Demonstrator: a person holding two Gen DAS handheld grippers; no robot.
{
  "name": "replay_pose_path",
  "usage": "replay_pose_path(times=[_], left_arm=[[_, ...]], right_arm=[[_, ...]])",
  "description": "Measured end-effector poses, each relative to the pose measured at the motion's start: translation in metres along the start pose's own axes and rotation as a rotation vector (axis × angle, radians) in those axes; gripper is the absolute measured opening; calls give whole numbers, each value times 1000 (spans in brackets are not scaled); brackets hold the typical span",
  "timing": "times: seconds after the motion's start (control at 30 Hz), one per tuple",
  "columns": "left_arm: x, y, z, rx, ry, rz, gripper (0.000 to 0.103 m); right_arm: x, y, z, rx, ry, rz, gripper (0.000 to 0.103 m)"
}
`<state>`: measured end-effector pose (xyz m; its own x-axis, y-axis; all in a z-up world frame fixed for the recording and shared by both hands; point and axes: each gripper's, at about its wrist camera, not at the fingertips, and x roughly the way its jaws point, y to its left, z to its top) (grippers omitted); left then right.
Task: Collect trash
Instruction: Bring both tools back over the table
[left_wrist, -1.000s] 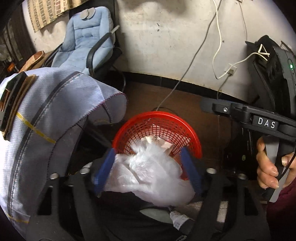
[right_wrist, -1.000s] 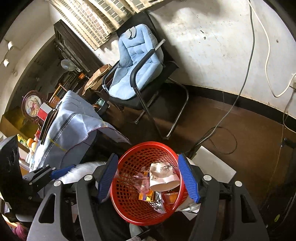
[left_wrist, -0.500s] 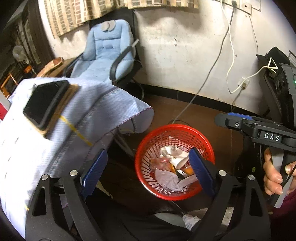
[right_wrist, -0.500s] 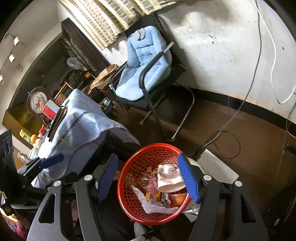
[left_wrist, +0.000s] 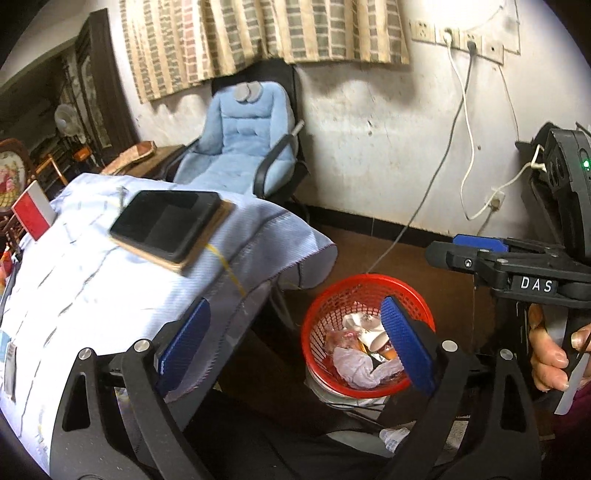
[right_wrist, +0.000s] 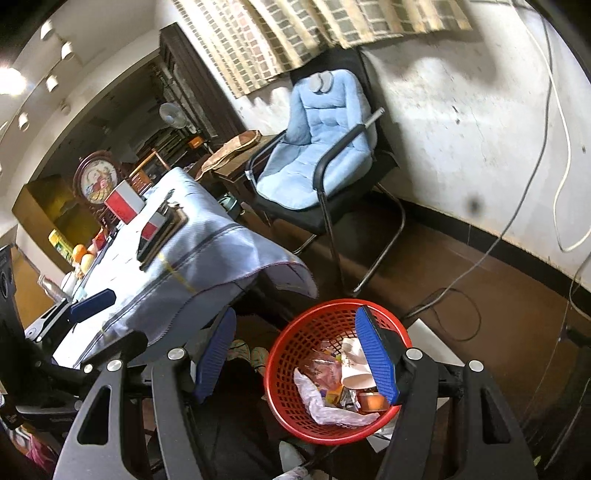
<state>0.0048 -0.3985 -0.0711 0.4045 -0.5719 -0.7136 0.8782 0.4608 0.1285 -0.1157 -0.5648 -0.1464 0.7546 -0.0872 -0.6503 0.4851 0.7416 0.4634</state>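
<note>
Two tools hang above the floor with nothing between their blue pads, so the step in hand looks like the turn back to the bench for more rubbish. Furthest left stands the bench (left_wrist: 92, 280) under its pale blue cloth (left_wrist: 258, 236), bearing a dark tray on a board (left_wrist: 170, 225) and a red-and-white card (left_wrist: 33, 216); no loose trash shows on the part in view, so a good next move is to sweep the cameras along the bench before committing either hand. The left tool (left_wrist: 295, 339) has its jaws opening, wide and empty, its left pad over the cloth's hem: I judge it should stay clear of that fringe, which could snag. Right of the bench, on the floor, sits the red basket (left_wrist: 321, 314), holding the collected trash: a crumpled white plastic bag (left_wrist: 351, 363), a paper cup (right_wrist: 351, 362) and wrappers. The right tool (right_wrist: 299, 354) stands part open and empty over the basket's near rim; lifting it straight avoids tipping the light basket. Furthest right, a hand (left_wrist: 550, 354) grips that tool's handle.
</note>
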Motion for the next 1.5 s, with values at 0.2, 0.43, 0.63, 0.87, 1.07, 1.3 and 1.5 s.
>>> replay_pose_path(times=[0.2, 0.43, 0.63, 0.87, 1.07, 1.3, 1.5], left_arm=[[-33, 24, -7, -52, -72, 37, 92], [-66, 56, -20, -103, -135, 105, 94], [-95, 95, -41, -176, -183, 160, 95], [-124, 145, -65, -237, -211, 253, 96], [-138, 206, -82, -287, -191, 367, 96], [-134, 281, -97, -339, -100, 473, 96], [-121, 335, -104, -353, -15, 558, 96]], right_arm=[[-10, 40, 3, -82, -10, 15, 68], [-15, 90, 3, -180, -1, 47, 70], [-14, 147, 0, -279, 7, 79, 70], [6, 219, -2, -385, 44, 156, 73], [39, 286, 1, -445, 102, 231, 73], [82, 340, 9, -487, 160, 287, 73], [117, 375, 14, -504, 197, 302, 73]])
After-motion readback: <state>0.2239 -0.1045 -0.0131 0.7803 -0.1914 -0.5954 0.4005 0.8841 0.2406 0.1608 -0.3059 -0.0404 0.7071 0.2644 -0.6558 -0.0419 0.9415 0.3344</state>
